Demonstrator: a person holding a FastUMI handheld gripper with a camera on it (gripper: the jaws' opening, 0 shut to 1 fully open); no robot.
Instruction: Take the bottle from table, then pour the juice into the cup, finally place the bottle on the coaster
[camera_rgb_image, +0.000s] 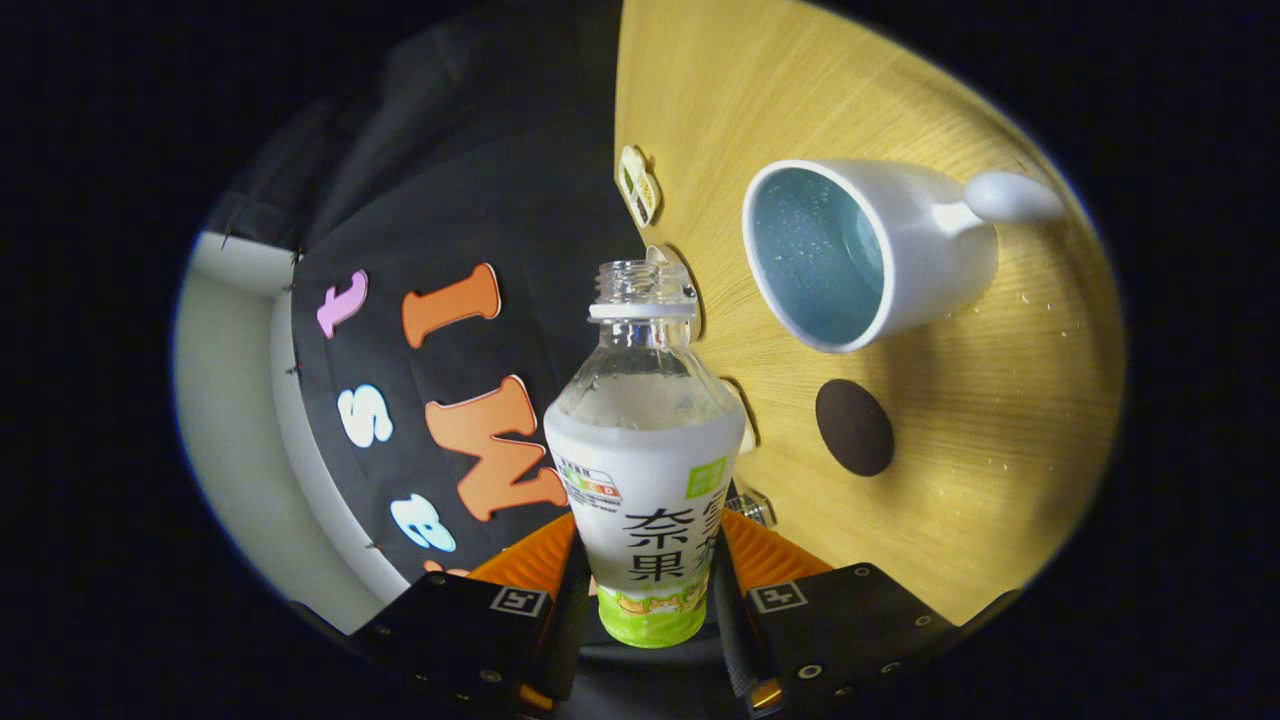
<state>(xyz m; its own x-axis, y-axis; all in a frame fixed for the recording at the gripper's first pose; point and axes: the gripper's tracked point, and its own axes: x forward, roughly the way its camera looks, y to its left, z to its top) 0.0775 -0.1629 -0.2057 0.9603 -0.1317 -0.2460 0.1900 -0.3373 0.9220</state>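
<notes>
**Ana:** Bottle first: where was it, and what was the gripper doing with it?

**Ben:** The clear plastic bottle with the white and green label (645, 470) sat between the fingers of the gripper (645, 600). Both fingers pressed against its lower sides, so it was clamped and held. The cap was off, and the open neck pointed away from the gripper, straight along the fingers.

**Ana:** And the long axis against the table?

**Ben:** The view was rolled over: the pale wooden table (1000, 450) stood like a wall on one side of the bottle. I judged the bottle's axis to run roughly level with the tabletop, so it was already tipped well over.

**Ana:** Where did the cup lie from the mouth?

**Ben:** The white ceramic cup with a pale blue inside (860, 250) stood on the table, beyond the bottle's mouth and off to the table side, near but apart from it. Its handle pointed away from the bottle.

**Ana:** So the mouth was not over the rim?

**Ben:** Not as far as I could see. The next move seemed to hinge on carrying the mouth sideways toward that rim.

**Ana:** The coaster?

**Ben:** The dark brown round coaster (853, 427) lay flat on the table beside the bottle's shoulder, nearer the gripper than the cup.
</notes>
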